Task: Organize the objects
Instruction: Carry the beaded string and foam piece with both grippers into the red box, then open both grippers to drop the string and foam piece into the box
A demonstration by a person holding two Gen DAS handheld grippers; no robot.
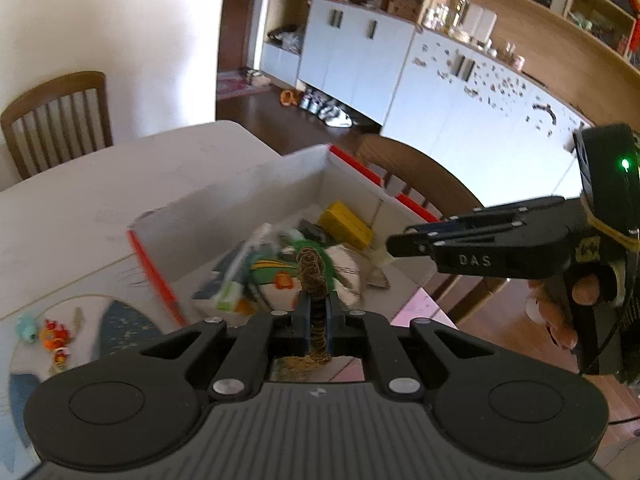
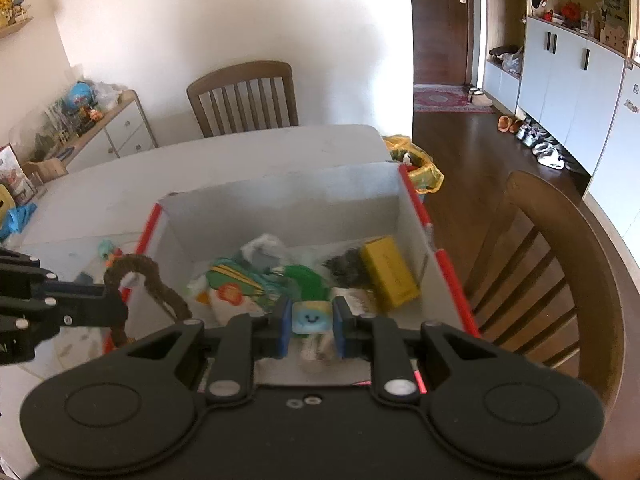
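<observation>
Two hand-held grippers hang over a white cardboard box (image 2: 280, 192) with red edges, set on a pale table (image 2: 240, 148).

The left gripper (image 1: 317, 312) has its blue-padded fingers (image 1: 304, 312) drawn in tight on a brown twisted cord (image 1: 312, 276), which stands up between the pads and pokes out past the tips; a short end of it curls back behind the fingers. Seen from the right wrist camera, the same cord (image 2: 160, 280) loops out of the left gripper's (image 2: 116, 308) tips, just beside the box's left wall.

The right gripper (image 2: 310, 320) pinches a small pale-blue cube with a smiling face (image 2: 310, 318), its blue pads (image 2: 286, 320) pressing on both sides of it. From the left wrist camera, the right gripper (image 1: 390, 246) points in from the side with its tips over the box's right wall, and a person's hand (image 1: 560, 308) is wrapped around its handle.

Beyond both pairs of fingertips, on the box floor, lie a yellow block (image 2: 388, 272) ahead and right of the cube, a dark crumpled item (image 2: 344, 268) touching the block's left side, and a blurred heap of green and white packets (image 2: 256, 280) ahead and left. On a round mat (image 1: 120, 324) left of the left fingers lie small toy figures (image 1: 52, 336). Wooden chairs (image 2: 244, 96) stand around the table.
</observation>
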